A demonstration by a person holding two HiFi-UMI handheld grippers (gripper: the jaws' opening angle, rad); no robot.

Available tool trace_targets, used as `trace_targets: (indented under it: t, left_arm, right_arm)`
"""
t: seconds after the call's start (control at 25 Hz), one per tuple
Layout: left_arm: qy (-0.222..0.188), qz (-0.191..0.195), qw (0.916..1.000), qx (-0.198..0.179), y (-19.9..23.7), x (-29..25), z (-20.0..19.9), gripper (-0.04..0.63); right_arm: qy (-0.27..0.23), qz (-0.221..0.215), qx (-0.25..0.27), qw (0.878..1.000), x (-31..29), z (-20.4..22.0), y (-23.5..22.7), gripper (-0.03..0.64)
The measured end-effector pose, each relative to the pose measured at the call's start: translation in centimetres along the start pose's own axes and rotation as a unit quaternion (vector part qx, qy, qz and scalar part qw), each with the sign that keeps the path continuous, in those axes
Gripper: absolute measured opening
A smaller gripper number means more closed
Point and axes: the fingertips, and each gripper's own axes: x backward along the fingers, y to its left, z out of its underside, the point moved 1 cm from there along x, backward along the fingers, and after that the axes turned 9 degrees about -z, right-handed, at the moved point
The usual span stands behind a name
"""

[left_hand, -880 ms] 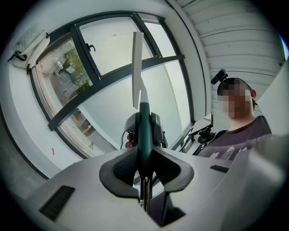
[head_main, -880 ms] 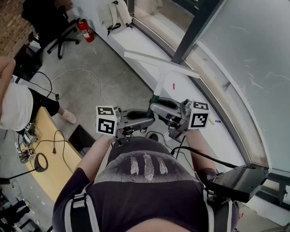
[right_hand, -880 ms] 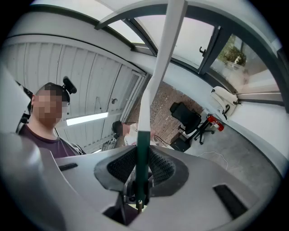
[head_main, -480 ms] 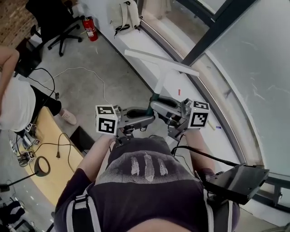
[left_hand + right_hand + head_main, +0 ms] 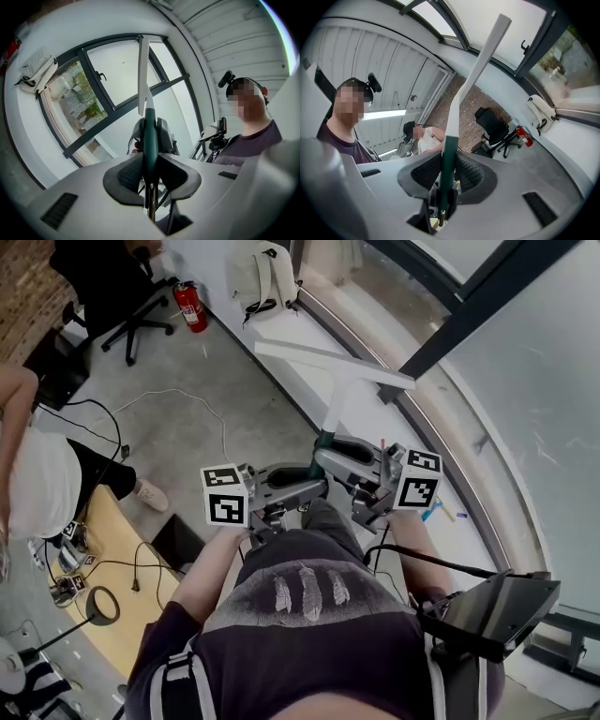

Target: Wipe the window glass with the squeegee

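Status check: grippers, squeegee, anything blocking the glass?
Shut on the green-handled white squeegee: left gripper, right gripper. Its blade looks off the window glass. Nearby: dark frame post.

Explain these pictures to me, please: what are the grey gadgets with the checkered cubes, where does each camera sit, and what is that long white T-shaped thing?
There is no robot here. A person holds a hand-held claw in each hand. The head view looks steeply down from a camera on the person's head, with the left claw and the right claw in front of the body. The checkered cubes are parts of the claws. The two gripper views come from cameras riding on each claw, looking along its jaws. Both claws are shut on the green handle of one squeegee, whose white blade is raised toward the window glass. A white bag rests on the sill. A red fire extinguisher and an office chair stand on the floor.
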Motion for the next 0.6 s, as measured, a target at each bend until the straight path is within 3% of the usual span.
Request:
trace_targets:
  t: [0.28, 0.6]
  left_arm:
    - [-0.015, -0.022, 0.9996, -0.005, 7.2, -5.9, -7.8, 0.101]
    - [-0.037, -0.025, 0.999, -0.009, 14.4, -16.5, -19.1, 0.101]
  right_arm:
    - [-0.034, -0.028, 0.01, 0.999, 1.5, -8.3, -8.7, 0.086]
    - [-0.04, -0.03, 0.037, 0.998, 5.6, -21.7, -18.3, 0.086]
